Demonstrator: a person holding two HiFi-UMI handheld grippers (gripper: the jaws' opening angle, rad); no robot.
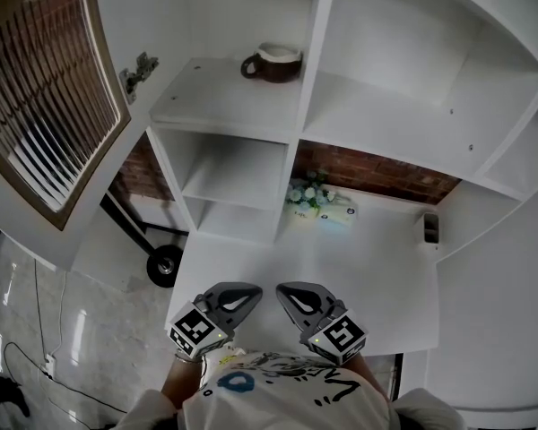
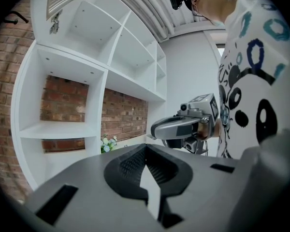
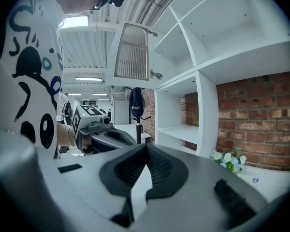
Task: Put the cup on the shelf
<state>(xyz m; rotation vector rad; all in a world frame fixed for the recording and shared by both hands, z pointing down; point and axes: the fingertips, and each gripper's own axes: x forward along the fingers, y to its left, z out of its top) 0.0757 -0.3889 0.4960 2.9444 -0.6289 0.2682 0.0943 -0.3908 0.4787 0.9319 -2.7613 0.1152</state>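
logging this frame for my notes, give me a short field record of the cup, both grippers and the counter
cup: brown, upright on the upper left shelf, nothing touching it
left gripper: shut, empty, low over the counter's near edge
right gripper: shut, empty, beside the left one
counter: white, flowers at the back by the brick wall
task state: cup sits on the shelf

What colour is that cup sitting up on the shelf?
Dark brown outside, pale cream inside. The cup shows best in the head view.
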